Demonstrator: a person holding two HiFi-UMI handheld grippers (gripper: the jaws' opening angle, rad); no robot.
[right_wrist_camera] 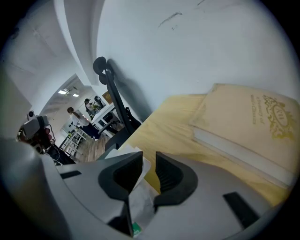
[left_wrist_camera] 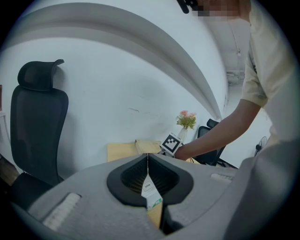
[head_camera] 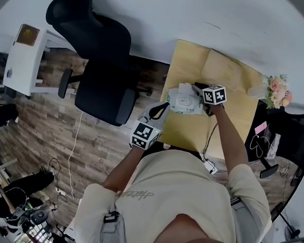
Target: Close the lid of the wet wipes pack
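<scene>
In the head view the wet wipes pack is over the near part of the yellow table, between the left tongs and the right tongs, each at one end of it. The white lid on top is too small here to tell if it is shut, so I judge the closing as not yet confirmed; no tongs press on the lid. In the left gripper view the left tongs are clenched on a thin white edge of the pack, which carries a small label reading "OPEN", with some green print below. In the right gripper view the right tongs stand nearly together with the pack's pale film between them, so they seem to grasp it. A book lies on the table behind; its gold writing is too small to read.
</scene>
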